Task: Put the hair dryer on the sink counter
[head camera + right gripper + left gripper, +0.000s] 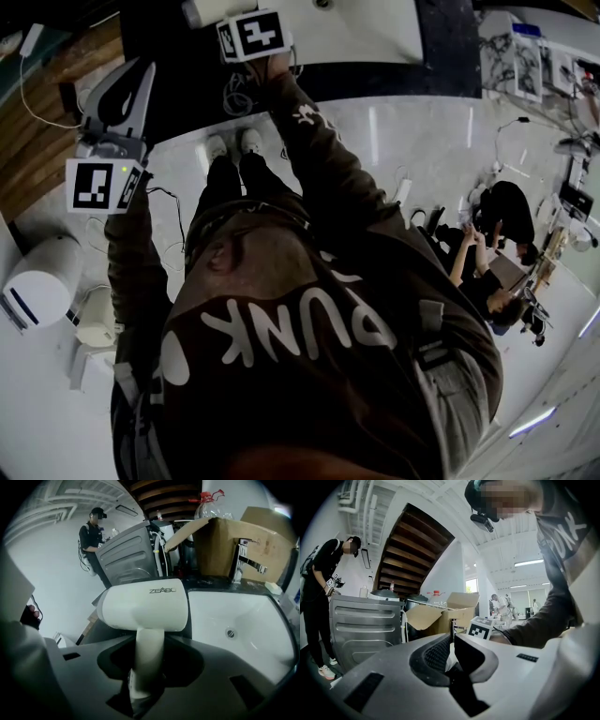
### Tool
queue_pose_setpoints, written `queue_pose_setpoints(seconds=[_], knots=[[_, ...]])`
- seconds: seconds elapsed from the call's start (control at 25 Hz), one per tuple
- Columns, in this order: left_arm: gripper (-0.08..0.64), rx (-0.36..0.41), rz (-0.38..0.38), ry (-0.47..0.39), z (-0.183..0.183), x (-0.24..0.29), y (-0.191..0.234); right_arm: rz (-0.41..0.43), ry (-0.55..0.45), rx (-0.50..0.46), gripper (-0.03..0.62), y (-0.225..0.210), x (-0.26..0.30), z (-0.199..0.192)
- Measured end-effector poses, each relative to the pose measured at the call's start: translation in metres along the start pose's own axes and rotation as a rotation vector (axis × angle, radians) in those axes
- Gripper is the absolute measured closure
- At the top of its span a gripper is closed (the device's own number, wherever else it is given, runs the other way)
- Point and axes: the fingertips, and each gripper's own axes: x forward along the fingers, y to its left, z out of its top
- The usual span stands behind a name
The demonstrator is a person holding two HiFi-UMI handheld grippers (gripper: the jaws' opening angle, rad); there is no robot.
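White plastic fills the right claw [149, 651]: it is clenched on the handle of the hair dryer [143, 604], whose barrel sits crosswise just beyond the jaws, probably so the body can be laid down flat. The dryer hangs by the left edge of the sink basin [243, 616], not yet resting on the dark table [206, 584] near the faucet [241, 559]. The left claw [451, 639], closed on nothing, is held well apart.

Open brown cardboard box [243, 545]: grey ribbed metal appliance [129, 557] stands left of it; clear red-capped plastic bottle [208, 508] shows above it.
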Motion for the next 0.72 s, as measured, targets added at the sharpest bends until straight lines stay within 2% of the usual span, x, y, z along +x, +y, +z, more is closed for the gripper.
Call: queue_pose_setpoints(seconds=[0.4,0.72], knots=[[0.531,-0.005,0.003,0.002,-0.002,-0.001,-0.002,-0.012,0.069,-0.011,0.425,0.010,0.016,-0.007],[0.531,-0.004,0.004,0.000,0.001,0.004,-0.005,-0.023,0.083,0.014,0.414,0.002,0.022,-0.006]])
